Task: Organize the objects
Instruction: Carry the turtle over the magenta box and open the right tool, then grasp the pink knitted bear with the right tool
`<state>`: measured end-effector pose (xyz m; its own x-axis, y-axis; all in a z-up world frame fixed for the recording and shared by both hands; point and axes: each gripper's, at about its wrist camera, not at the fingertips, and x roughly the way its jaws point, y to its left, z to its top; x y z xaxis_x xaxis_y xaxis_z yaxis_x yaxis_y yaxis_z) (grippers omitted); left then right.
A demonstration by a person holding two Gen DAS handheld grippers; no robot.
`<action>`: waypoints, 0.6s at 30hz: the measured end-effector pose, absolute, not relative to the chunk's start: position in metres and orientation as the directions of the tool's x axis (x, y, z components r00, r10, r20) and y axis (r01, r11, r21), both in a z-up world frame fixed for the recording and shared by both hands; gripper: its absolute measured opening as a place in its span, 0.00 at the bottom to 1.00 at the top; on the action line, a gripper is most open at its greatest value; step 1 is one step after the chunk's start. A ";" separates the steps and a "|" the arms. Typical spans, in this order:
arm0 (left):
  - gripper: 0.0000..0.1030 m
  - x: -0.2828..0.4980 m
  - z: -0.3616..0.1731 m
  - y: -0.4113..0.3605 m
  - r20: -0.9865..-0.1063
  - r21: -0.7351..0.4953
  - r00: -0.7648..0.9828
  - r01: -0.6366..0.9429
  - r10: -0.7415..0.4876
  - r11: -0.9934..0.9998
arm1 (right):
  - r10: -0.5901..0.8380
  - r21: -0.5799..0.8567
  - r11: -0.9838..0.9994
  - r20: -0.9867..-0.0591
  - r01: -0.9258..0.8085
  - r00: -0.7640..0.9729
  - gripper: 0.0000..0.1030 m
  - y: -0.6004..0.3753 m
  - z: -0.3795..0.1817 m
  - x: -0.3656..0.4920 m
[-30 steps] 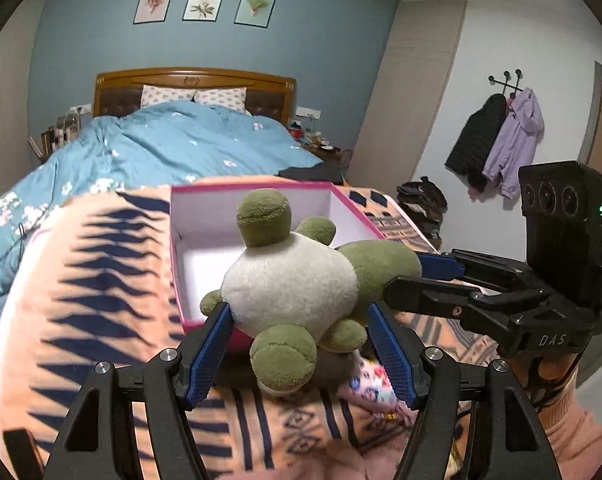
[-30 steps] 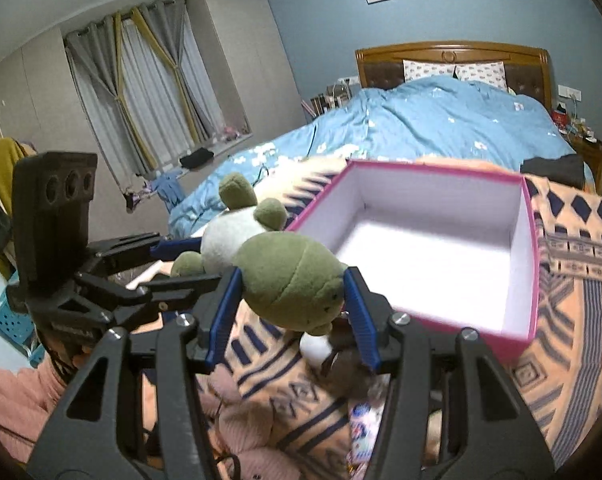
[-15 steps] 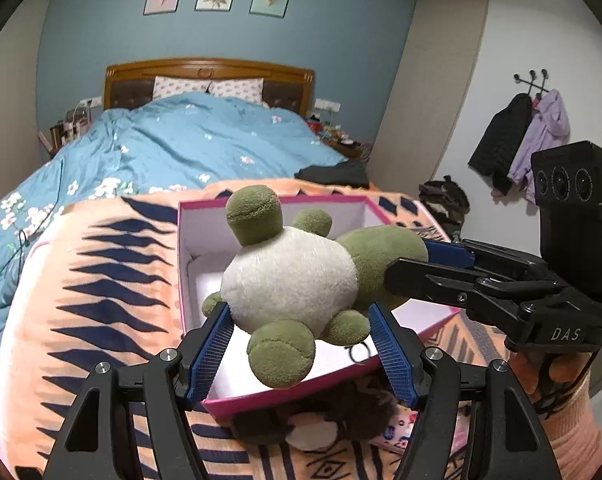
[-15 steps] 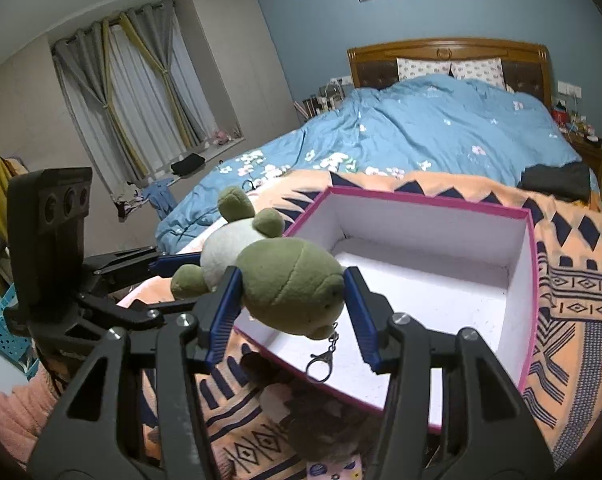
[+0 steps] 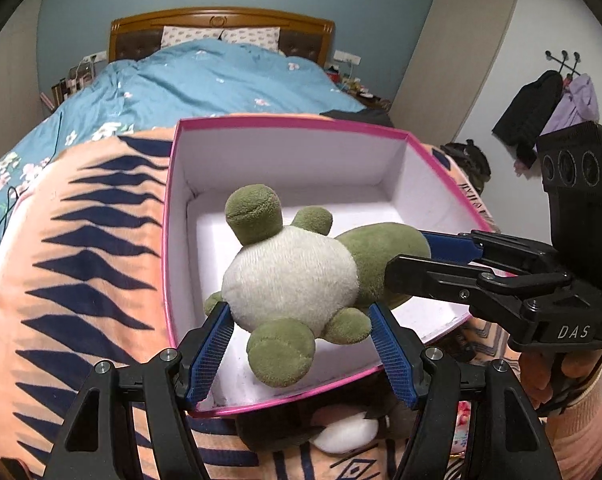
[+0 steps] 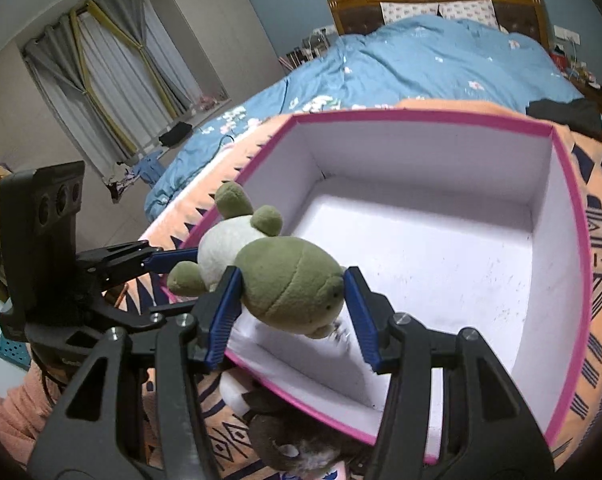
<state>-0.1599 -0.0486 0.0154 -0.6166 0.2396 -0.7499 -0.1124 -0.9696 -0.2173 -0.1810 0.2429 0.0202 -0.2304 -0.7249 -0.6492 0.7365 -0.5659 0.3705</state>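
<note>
The plush turtle (image 5: 297,276) hung in the air over the near left corner of the pink box (image 5: 285,122), held by both grippers at the same time. The left gripper (image 5: 301,346) was closed on the white belly and rear of the toy, with its blue pads pressed against both sides. The right gripper (image 6: 291,306) was closed on the green head, and the head filled the space between its pads.

The long axis of the toy ran from left to right, rear to head, about parallel to the near wall of the box. In the right wrist view the head was already above the white floor of the box, but the belly and one foot were above the left rim. I judged that the next move must carry the toy further in and then down, before the jaws open.

Both grippers pointed forward and downward to the box, the left one steeper. They met at an angle, so each was seen from the side in the other's camera.

The box lay on an orange patterned blanket (image 5: 81,264) at the foot of the bed. Another dark plush toy (image 6: 297,436) lay on the blanket just outside the near wall, under the grippers.
</note>
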 end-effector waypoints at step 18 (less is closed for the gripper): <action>0.85 -0.094 0.046 -0.050 -0.600 -0.151 -0.767 -0.170 0.227 -0.974 | -0.726 0.273 -0.623 -0.549 0.733 -0.414 0.78 0.294 0.049 -0.127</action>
<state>-0.0937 -0.0499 0.0460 -0.7674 0.2267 -0.5998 -0.1696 -0.9739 -0.1511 -0.1272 0.2938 0.0488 -0.4135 -0.7265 -0.5488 0.7325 -0.6234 0.2733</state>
